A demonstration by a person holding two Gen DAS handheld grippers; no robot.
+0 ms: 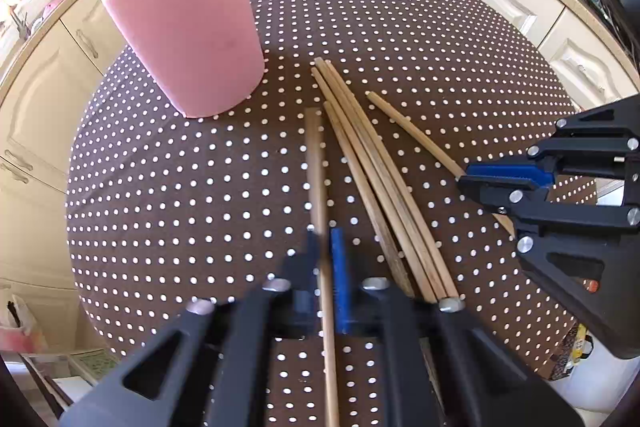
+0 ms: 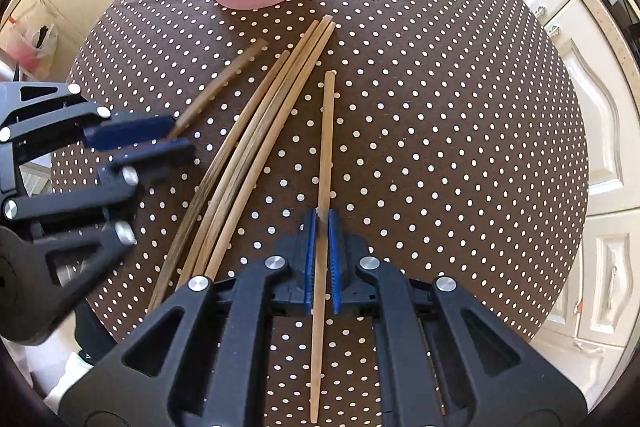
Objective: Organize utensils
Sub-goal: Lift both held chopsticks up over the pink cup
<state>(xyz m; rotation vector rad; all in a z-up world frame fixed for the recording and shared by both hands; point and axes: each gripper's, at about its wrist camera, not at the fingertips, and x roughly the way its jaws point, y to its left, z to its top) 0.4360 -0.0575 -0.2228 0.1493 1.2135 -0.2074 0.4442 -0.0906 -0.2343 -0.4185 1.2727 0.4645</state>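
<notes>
While each gripper clamps a single chopstick, the pink cup (image 1: 188, 31) stands at the far left of the polka-dot tabletop (image 1: 440, 39), already bristling with wooden utensils, and that is the direction any delivery must take. Between the two tools lies a loose bundle (image 2: 256, 131) of four chopsticks, long axes running near to far, far tips fanned toward the cup's base. The left gripper (image 1: 326, 247) has its fingers shut on a stick (image 1: 316, 163) whose free end points far, ending just short of the cup; this hand is judged the nearer of the two. The right gripper (image 2: 321, 227), fingers likewise pinched on a stick (image 2: 327, 131), holds it right of the bundle, well apart from the cup. Both sticks likely need tipping upright before they clear the rim.
</notes>
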